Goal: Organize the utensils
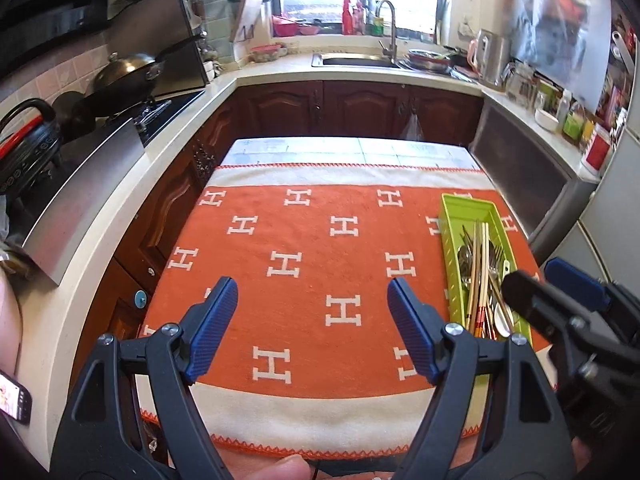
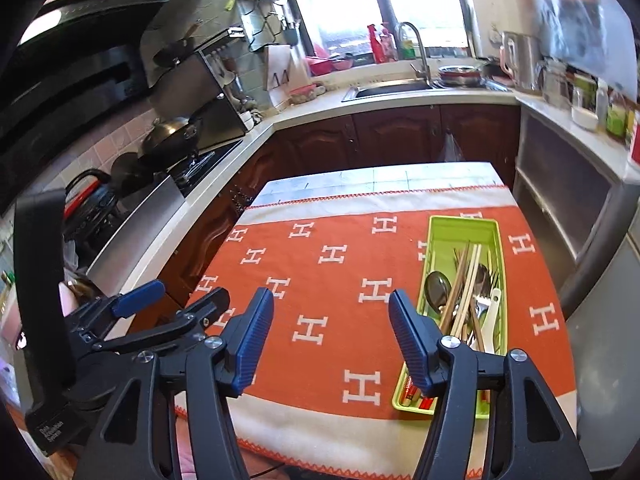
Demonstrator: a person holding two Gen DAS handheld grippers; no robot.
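Right wrist: tray [image 2: 493,227] right of hand-held gripper [image 2: 331,332]

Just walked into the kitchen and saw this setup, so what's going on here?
A person is tidying cutlery with a pair of handheld tongs in each hand. Both the left tongs and the right tongs are open and empty, held above the orange cloth with white H letters on the table. The wooden chopsticks, metal spoons and forks all lie together in the long lime-green plastic tray toward the cloth's right side. No cutlery shows loose on the cloth.
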